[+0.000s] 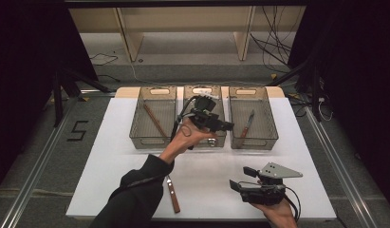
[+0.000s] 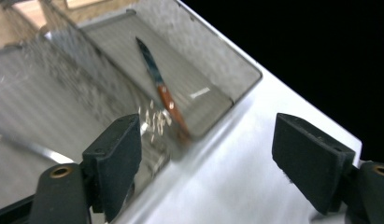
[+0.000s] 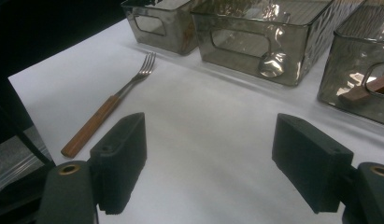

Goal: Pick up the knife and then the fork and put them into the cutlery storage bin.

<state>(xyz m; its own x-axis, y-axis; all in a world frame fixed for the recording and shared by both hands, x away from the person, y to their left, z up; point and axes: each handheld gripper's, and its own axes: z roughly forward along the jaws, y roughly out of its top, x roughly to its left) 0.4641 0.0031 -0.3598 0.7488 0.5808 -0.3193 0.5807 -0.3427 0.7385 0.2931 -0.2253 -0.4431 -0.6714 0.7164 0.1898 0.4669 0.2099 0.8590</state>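
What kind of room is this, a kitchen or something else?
Probably a lab recording setup, not a kitchen: a white table ringed by black curtains, loose cables on the floor, and three clear plastic bins for sorting wooden-handled cutlery with hand-held grippers.

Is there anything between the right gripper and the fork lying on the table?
Nothing visible stands in the way. In the right gripper view, bare white table runs from the open right gripper to the fork, which lies alone in front of the three baskets. The left gripper is up over the middle basket.
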